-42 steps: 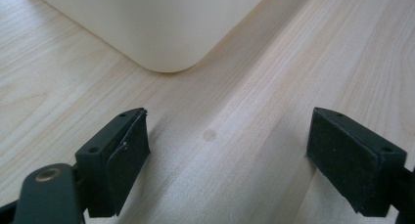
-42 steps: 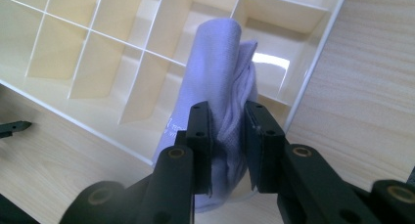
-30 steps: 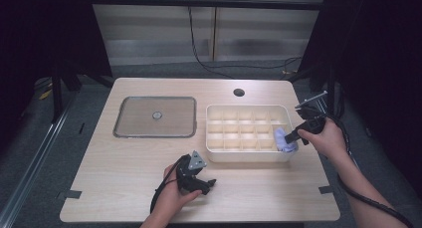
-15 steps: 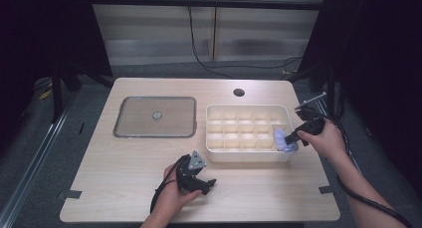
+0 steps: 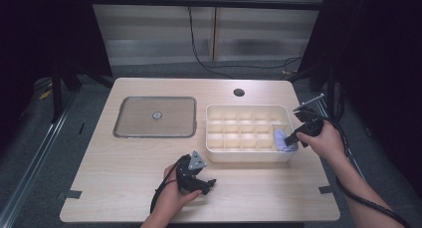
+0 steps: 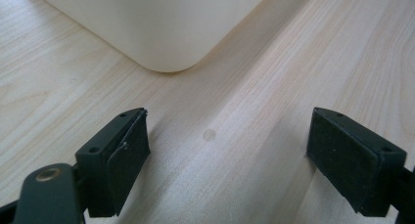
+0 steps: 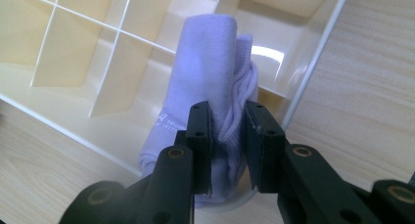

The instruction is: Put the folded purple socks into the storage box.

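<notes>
1. The worktop (image 5: 124,178) is pale wood; its near edge and both forearms are cut off at the bottom of the high view.
2. A flat grey tray (image 5: 154,117) with a small round centre piece lies at the left rear, well apart from both tongs.
3. The white divided bin (image 5: 247,153) sits right of centre; the left gripper view catches just one rounded corner (image 6: 166,62) of it.
4. A folded lilac cloth (image 7: 205,82) stands in the bin's near right compartment (its printed lettering is too small to read).
5. The right tongs (image 7: 227,136) are clamped on that cloth.
6. The left tongs (image 6: 227,160) rest spread wide on bare wood, gripping nothing
</notes>
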`<action>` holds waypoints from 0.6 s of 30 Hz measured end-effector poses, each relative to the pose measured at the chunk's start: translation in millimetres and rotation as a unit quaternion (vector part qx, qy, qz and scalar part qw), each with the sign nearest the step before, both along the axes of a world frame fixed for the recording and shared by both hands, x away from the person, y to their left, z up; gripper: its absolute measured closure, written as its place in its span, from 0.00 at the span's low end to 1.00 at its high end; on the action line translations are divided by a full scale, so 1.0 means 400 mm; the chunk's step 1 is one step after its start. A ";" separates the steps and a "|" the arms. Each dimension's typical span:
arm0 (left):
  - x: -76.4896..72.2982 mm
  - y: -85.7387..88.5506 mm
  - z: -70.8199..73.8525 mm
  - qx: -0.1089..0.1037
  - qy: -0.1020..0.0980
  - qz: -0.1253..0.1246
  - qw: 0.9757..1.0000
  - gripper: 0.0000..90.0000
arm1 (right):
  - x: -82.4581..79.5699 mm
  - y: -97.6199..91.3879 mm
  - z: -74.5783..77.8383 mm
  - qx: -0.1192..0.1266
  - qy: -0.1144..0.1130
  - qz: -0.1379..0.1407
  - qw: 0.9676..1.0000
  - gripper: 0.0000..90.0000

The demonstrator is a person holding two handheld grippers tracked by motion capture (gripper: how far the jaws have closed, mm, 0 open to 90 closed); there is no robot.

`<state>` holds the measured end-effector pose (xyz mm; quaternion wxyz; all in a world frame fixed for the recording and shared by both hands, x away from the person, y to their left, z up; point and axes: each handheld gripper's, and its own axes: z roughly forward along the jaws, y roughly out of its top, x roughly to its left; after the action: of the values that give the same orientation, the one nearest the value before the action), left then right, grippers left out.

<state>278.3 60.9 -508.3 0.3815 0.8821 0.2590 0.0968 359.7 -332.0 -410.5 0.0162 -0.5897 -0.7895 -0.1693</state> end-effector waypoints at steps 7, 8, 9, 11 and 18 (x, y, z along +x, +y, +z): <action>0.000 0.000 0.000 0.000 0.000 0.001 1.000 0.17 | 0.001 -0.008 0.009 0.010 -0.004 -0.005 1.000 0.82; 0.000 0.000 0.000 0.001 0.000 0.000 1.000 0.17 | 0.002 -0.009 0.011 0.010 -0.002 -0.005 1.000 0.82; 0.000 0.000 0.000 0.000 0.000 0.001 1.000 0.17 | 0.002 -0.009 0.011 0.011 -0.002 -0.004 1.000 0.82; 0.000 0.000 0.000 0.001 0.000 0.000 1.000 0.17 | 0.001 -0.007 0.010 0.007 -0.004 -0.001 1.000 0.82; -0.001 0.000 0.000 0.000 0.000 0.001 1.000 0.17 | 0.002 0.001 -0.001 -0.001 0.000 0.006 1.000 0.82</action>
<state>278.0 60.9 -508.3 0.3813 0.8820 0.2594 0.0969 360.6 -331.7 -410.8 0.0165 -0.5853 -0.7929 -0.1688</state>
